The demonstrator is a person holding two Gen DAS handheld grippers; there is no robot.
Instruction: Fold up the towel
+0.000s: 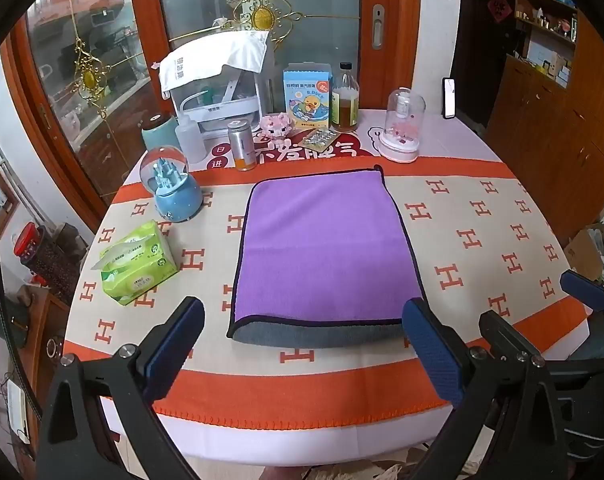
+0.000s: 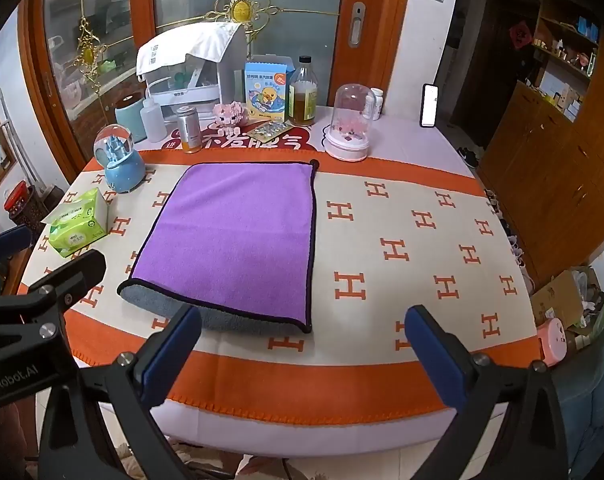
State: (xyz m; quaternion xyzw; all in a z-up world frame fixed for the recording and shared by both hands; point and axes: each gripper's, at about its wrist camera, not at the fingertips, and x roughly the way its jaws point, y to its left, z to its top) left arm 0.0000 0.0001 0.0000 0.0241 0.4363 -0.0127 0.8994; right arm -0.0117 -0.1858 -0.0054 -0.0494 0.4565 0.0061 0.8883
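A purple towel (image 1: 326, 244) with a dark hem lies folded flat on the orange and cream tablecloth; its grey underside shows along the near edge. It also shows in the right wrist view (image 2: 238, 236). My left gripper (image 1: 304, 344) is open and empty, held just short of the towel's near edge. My right gripper (image 2: 302, 354) is open and empty, near the towel's near right corner. The right gripper also shows at the right of the left wrist view (image 1: 542, 312).
A green tissue pack (image 1: 138, 262) and a blue snow globe (image 1: 172, 186) stand left of the towel. Bottles, a can (image 1: 242, 144), a carton (image 1: 307, 98) and a pink dome (image 1: 402, 126) line the table's far side. A phone (image 1: 449, 98) leans at the back right.
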